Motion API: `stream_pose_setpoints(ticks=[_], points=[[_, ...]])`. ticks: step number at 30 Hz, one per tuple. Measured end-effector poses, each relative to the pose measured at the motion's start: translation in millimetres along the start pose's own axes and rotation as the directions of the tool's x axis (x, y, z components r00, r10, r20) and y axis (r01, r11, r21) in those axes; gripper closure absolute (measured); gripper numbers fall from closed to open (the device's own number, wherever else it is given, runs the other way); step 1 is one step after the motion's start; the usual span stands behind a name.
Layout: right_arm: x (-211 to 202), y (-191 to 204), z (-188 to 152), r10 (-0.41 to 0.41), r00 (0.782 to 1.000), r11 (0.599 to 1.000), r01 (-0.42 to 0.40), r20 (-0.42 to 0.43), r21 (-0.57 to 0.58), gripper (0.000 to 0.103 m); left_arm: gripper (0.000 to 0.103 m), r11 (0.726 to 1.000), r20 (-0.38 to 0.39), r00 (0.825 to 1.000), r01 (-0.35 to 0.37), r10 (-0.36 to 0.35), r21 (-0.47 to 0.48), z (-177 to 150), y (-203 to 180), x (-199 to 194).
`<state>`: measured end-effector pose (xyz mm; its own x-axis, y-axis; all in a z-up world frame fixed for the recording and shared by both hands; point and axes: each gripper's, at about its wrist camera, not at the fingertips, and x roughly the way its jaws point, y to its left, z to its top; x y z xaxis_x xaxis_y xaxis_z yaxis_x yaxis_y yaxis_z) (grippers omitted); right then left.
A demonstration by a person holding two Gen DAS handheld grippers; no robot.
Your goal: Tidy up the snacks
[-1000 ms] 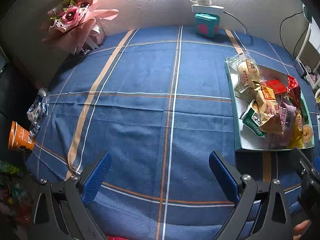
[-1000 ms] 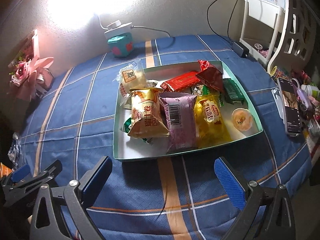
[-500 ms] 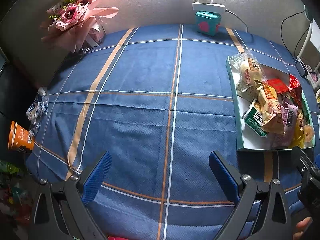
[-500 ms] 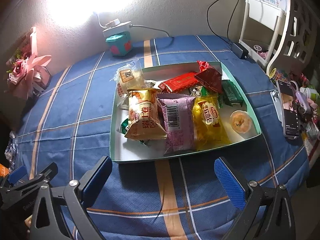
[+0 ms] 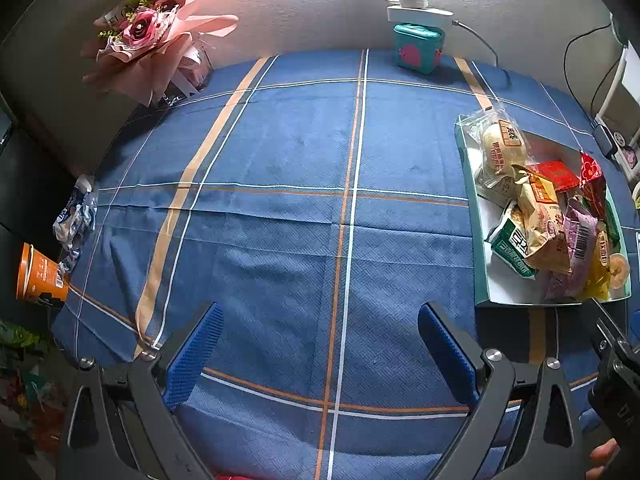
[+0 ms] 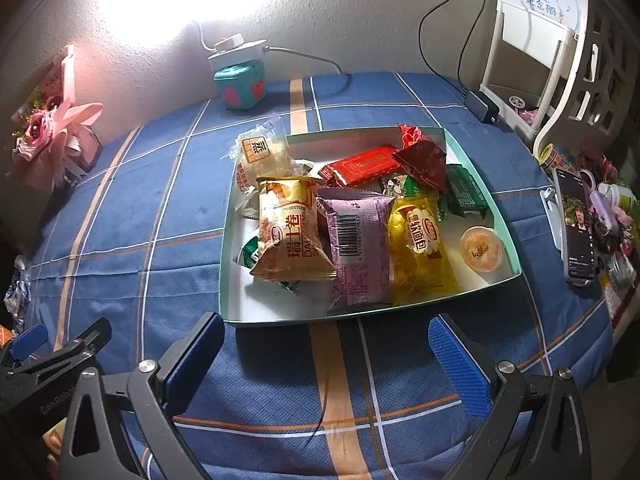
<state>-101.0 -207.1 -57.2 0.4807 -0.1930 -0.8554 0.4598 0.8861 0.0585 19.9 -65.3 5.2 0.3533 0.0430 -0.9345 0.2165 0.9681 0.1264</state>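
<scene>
Burying a green packet (image 6: 250, 250), snacks crowd the tray (image 6: 320, 318); both hand-held grippers (image 5: 320, 350) (image 6: 326, 354) gape empty.

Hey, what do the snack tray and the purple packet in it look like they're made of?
Snack tray: probably thin cardboard, matte white inside, teal outside; its walls are thin, with folded, sharp corners. Purple packet: glossy plastic film, judging by its crinkles, sheen and crimped end.

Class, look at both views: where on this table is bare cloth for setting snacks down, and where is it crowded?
Bare cloth lies between the bouquet and the tray, out to the teal box. A narrower strip runs in front of the tray. The tray is piled with packets; the phone side is cluttered.
</scene>
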Motion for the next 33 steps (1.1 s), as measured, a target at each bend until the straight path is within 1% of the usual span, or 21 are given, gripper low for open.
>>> stream_pose_setpoints(ticks=[33], points=[[1.3,-0.4,-0.2,-0.001,1.000,1.000,0.001,-0.010,0.007,0.000,0.005,1.000,-0.002,1.000,0.000,0.000,-0.005,0.8,0.7,0.2]])
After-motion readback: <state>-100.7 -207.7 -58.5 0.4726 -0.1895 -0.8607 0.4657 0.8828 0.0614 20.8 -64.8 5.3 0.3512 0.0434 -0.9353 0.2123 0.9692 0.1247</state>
